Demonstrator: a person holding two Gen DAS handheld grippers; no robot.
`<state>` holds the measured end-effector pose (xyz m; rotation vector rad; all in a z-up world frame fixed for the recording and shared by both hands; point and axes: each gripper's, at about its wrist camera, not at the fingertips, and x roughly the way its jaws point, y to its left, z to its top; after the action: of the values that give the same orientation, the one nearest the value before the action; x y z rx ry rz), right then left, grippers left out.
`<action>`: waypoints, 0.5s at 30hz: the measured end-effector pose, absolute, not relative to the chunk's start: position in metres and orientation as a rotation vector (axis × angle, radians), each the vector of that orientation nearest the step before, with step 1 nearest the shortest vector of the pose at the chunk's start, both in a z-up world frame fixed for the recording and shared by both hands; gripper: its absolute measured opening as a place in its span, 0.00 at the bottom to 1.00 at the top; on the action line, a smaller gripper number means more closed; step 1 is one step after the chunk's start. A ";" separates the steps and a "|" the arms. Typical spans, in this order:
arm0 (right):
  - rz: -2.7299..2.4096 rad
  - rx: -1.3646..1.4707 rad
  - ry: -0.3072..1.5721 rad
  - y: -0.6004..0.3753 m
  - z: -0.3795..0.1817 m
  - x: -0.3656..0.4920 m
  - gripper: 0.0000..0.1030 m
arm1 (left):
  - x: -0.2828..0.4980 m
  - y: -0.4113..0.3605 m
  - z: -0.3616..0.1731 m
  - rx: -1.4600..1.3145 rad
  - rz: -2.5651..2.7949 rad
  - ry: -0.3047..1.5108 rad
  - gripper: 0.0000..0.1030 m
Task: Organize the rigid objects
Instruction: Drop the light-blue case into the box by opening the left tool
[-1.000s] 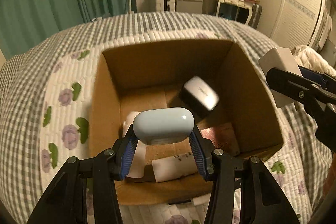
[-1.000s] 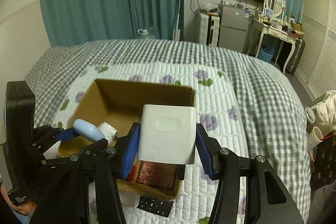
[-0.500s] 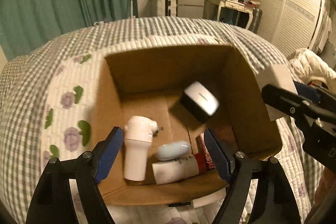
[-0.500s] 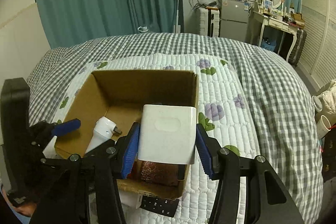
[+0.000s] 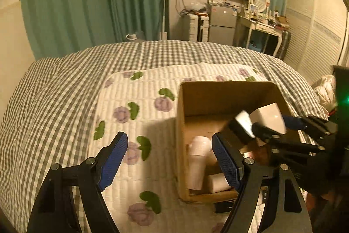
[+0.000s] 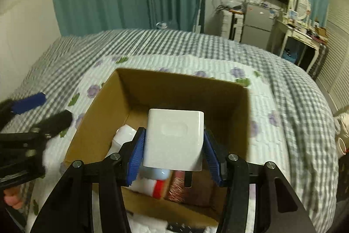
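The white charger block (image 6: 174,139) sits clamped between the blue pads of the right tool (image 6: 174,145), hanging over the open cardboard box (image 6: 231,88) — inside its rim, above a white bottle (image 6: 124,134), a pale blue case (image 6: 159,174) and a red-capped tube (image 6: 152,186). This looks like the placing step: next, lower a little and let go over bare cardboard near the far wall. The 4 box walls leave modest room beside the block. The left tool (image 5: 168,158) gapes empty over the quilted bed (image 5: 130,106), beside the box's left wall — plenty of room there.
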<state>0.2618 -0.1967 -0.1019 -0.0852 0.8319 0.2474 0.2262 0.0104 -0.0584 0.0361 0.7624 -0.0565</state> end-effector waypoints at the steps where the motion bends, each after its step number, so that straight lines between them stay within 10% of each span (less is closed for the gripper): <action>1: 0.246 -0.086 0.850 -0.192 -0.108 0.270 0.50 | 0.227 0.013 -0.060 0.033 -0.056 0.762 0.79; 15: 0.190 -0.131 0.774 -0.190 -0.082 0.260 0.73 | 0.217 0.021 -0.058 0.011 -0.053 0.734 0.89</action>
<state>0.2597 -0.1895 -0.0818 -0.1309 0.7743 0.1903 0.2173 0.0207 -0.0585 0.0111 0.7339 -0.0533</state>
